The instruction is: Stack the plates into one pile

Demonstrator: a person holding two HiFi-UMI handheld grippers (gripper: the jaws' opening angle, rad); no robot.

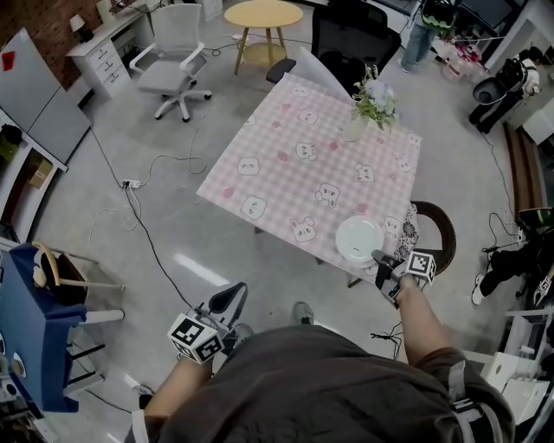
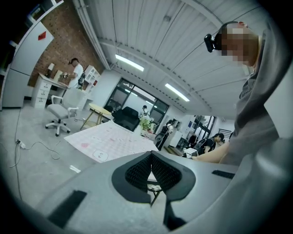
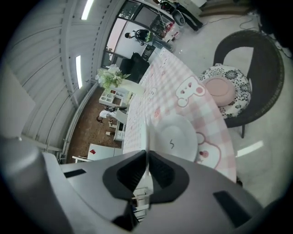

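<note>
A white plate lies near the front corner of the table, on the pink checked cloth; whether it is a single plate or a pile I cannot tell. My right gripper hovers at that corner just short of the plate's rim, jaws shut and empty. In the right gripper view the plate lies just past the closed tips of the right gripper. My left gripper hangs over the floor, well left of the table and below its edge. The left gripper view shows the left gripper shut, holding nothing.
A vase of flowers stands at the table's far side. A wicker chair with a cushion sits right of the plate corner. An office chair, a round wooden table, a blue rack and floor cables surround the table.
</note>
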